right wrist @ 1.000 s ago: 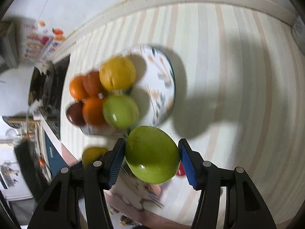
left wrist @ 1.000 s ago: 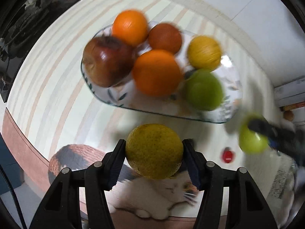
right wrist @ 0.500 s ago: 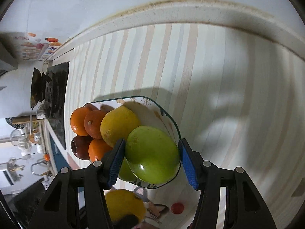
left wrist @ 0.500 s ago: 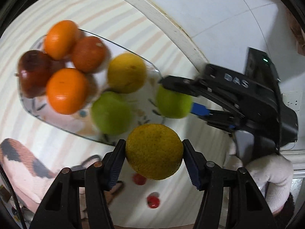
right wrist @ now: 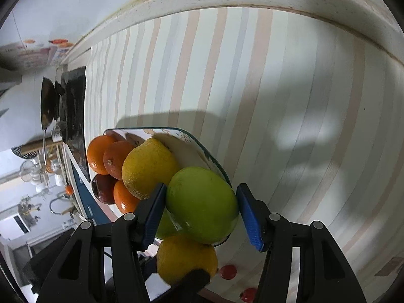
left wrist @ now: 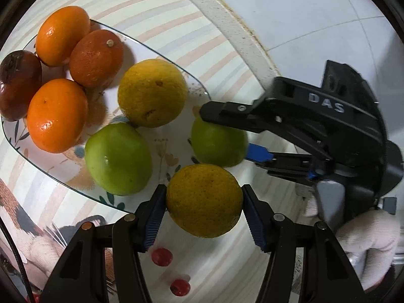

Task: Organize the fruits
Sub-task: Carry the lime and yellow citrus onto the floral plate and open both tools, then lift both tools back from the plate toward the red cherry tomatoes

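From the left wrist view, my left gripper [left wrist: 203, 208] was clenched on a yellow-green orange [left wrist: 204, 200], blue pads pressed to both its sides. It was close to round, so I could make out no long axis and no stem end. It hung over the near right edge of the glass plate [left wrist: 161, 58], above the striped table [left wrist: 214, 80]. On the plate lay a green apple [left wrist: 118, 158] just left of my fruit, a yellow orange [left wrist: 152, 93] behind that, then three oranges [left wrist: 57, 115] and a dark red apple [left wrist: 18, 85] at the far left. My right gripper [left wrist: 227, 136] came in from the right, my white-gloved hand [left wrist: 363, 242] behind it, grasping a second green apple [left wrist: 218, 144] just behind my orange, crowding the open corner of the plate. Two small red fruits [left wrist: 162, 257] lay on the table below my fingers.

From the right wrist view, my right gripper [right wrist: 202, 210] had that green apple [right wrist: 202, 205] between its pads, left pad plainly against it, long axis running roughly across from pad to pad and dipping to the right. It sat over the plate's [right wrist: 202, 146] near corner, the yellow orange [right wrist: 149, 168] close at its left. The left gripper's orange [right wrist: 185, 260] stood directly below, very close.
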The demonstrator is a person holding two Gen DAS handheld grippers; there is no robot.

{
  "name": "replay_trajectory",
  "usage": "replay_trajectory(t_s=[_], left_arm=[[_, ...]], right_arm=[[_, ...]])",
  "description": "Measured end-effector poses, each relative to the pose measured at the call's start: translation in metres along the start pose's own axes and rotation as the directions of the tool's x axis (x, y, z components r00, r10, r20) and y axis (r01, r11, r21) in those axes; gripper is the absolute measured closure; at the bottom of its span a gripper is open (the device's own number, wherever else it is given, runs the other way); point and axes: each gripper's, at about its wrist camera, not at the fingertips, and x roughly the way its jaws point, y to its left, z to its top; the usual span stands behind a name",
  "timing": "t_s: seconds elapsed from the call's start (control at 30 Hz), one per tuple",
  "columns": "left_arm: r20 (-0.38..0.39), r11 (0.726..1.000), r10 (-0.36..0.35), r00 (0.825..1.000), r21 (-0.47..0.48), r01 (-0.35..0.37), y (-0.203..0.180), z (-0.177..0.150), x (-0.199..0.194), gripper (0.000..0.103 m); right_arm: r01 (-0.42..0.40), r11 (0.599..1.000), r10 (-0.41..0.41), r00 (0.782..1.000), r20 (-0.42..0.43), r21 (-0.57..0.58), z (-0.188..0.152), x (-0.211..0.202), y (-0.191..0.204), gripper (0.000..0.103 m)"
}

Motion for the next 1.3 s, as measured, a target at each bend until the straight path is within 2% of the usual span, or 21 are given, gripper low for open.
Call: replay_trajectory(t_s=[0.03, 0.07, 0.1, 0.17, 0.33, 0.5, 0.63, 0.77, 0.87, 0.93, 0.97, 1.07, 1.13, 1.3], left_arm=[[-0.003, 1.000, 0.008, 1.000, -0.006, -0.008, 0.004, -0.002, -0.003, 0.046], [-0.010, 1.000, 0.013, 1.000, -0.021, -0.013, 0.007, 0.000, -0.001, 0.046], [-0.014, 1.000, 0.011, 1.000, -0.028, -0.011, 0.009, 0.000, 0.000, 0.046], [-0.024, 0.999, 0.000, 1.000, -0.037, -0.001, 0.010, 0.001, 0.001, 0.046], [-0.055, 0.997, 0.027, 0.998, -0.075, -0.031, 0.012, 0.000, 0.003, 0.046], [-0.043, 0.997, 0.054, 0.998, -0.057, -0.056, 0.013, -0.002, -0.004, 0.045], [0.001, 0.998, 0.064, 0.998, -0.019, -0.064, 0.006, -0.002, -0.014, 0.029], [0.040, 0.996, 0.083, 0.996, 0.028, -0.084, -0.001, -0.002, -0.027, 0.027], [0.075, 0.989, 0.118, 0.990, 0.077, -0.124, -0.007, -0.006, -0.043, 0.024], [0.114, 0.975, 0.168, 0.979, 0.128, -0.182, -0.009, -0.012, -0.056, 0.015], [0.155, 0.957, 0.212, 0.965, 0.168, -0.238, -0.011, -0.017, -0.065, 0.014], [0.238, 0.902, 0.311, 0.920, 0.230, -0.364, -0.009, -0.027, -0.081, 0.007], [0.274, 0.874, 0.352, 0.895, 0.246, -0.419, -0.001, -0.034, -0.094, 0.007], [0.331, 0.832, 0.405, 0.852, 0.252, -0.494, 0.017, -0.048, -0.114, 0.007]], right_arm=[[0.002, 1.000, -0.002, 1.000, -0.004, -0.001, 0.001, 0.000, 0.001, 0.042], [-0.009, 1.000, 0.009, 1.000, -0.004, -0.002, 0.001, 0.000, 0.002, 0.038], [-0.016, 1.000, 0.016, 1.000, -0.004, -0.004, 0.001, -0.003, 0.002, 0.028], [-0.025, 1.000, 0.025, 1.000, 0.003, -0.005, 0.002, -0.006, 0.004, 0.023], [0.010, 1.000, -0.009, 1.000, 0.028, -0.028, -0.001, -0.018, 0.006, 0.022], [0.013, 0.999, -0.011, 0.997, 0.079, -0.036, -0.012, -0.035, 0.003, 0.018], [0.024, 0.999, -0.019, 0.991, 0.135, -0.041, -0.026, -0.047, 0.000, 0.017], [0.038, 0.999, -0.030, 0.980, 0.198, -0.034, -0.041, -0.060, -0.007, 0.017], [0.099, 0.994, -0.086, 0.961, 0.264, -0.036, -0.056, -0.073, -0.011, 0.017], [0.193, 0.980, -0.172, 0.934, 0.314, -0.037, -0.072, -0.081, -0.009, 0.010], [0.234, 0.971, -0.207, 0.919, 0.336, -0.041, -0.080, -0.084, -0.007, 0.006], [0.346, 0.936, -0.294, 0.874, 0.388, -0.070, -0.110, -0.085, 0.006, 0.006], [0.388, 0.917, -0.319, 0.850, 0.420, -0.090, -0.134, -0.083, 0.016, 0.006], [0.441, 0.891, -0.342, 0.809, 0.478, -0.110, -0.184, -0.076, 0.040, 0.006]])
